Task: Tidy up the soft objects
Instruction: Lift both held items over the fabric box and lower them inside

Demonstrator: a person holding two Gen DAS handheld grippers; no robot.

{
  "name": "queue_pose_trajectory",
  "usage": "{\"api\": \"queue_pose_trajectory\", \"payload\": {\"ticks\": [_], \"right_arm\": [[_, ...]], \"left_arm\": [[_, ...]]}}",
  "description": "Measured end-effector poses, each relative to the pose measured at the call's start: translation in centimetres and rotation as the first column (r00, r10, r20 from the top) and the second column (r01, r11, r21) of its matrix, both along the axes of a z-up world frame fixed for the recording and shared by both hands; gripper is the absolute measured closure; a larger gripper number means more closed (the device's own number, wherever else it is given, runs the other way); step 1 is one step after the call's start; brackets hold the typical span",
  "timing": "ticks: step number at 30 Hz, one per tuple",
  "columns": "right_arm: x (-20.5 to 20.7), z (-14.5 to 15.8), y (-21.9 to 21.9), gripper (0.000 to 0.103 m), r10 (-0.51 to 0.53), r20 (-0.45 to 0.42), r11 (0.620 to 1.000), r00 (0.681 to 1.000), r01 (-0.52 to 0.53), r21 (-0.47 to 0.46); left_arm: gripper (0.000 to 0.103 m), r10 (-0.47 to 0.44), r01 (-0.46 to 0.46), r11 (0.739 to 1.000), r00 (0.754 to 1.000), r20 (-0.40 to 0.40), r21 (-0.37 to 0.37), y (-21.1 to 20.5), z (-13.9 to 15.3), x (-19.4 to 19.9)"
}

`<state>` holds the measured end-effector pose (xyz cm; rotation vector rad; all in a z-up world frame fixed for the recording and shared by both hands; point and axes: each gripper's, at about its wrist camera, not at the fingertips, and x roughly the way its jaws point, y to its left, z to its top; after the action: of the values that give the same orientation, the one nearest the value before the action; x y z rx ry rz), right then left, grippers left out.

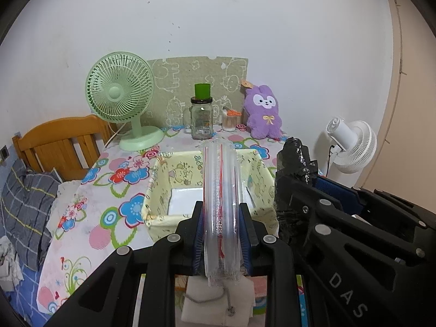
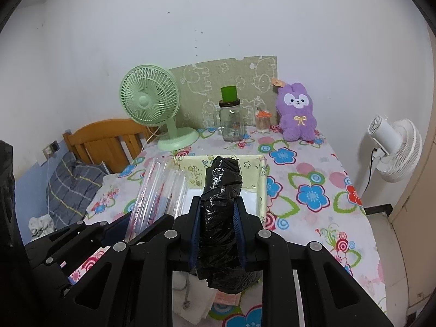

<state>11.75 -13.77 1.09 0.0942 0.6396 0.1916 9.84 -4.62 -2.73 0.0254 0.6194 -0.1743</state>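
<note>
The left gripper [image 1: 222,234] has its jaws clamped on a clear plastic bag roll [image 1: 221,190]. The right gripper's [image 2: 218,231] jaws squeeze a black plastic bag roll [image 2: 220,190]. Beyond both jaws sits a yellow fabric basket [image 1: 160,179] on the bench [image 1: 109,190].

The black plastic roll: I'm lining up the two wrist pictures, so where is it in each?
Left wrist view: the black plastic roll stands right of centre, in the right claw.
Right wrist view: centre, low, clamped between that claw's pads.
Shared landmark: the purple plush at the table's far edge, by the wall.
</note>
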Motion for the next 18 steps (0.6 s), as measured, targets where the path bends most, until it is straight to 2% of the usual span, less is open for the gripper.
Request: {"api": "queue_pose_trajectory", "payload": {"ticks": [8, 18], "right_arm": [[1.9, 0.4, 1.1, 0.077, 0.037, 0.004, 0.999, 0.999, -0.037, -0.003], [4.9, 0.0, 1.3, 0.077, 0.046, -0.005, 0.999, 0.999, -0.046, 0.004]], "left_arm": [[0.08, 0.023, -0.023, 1.0, 1.0, -0.01, -0.014, 1.0, 0.0, 2.1], [0.08, 0.028, -0.028, 1.0, 1.0, -0.009, 0.007, 1.4, -0.1, 5.1]]}}
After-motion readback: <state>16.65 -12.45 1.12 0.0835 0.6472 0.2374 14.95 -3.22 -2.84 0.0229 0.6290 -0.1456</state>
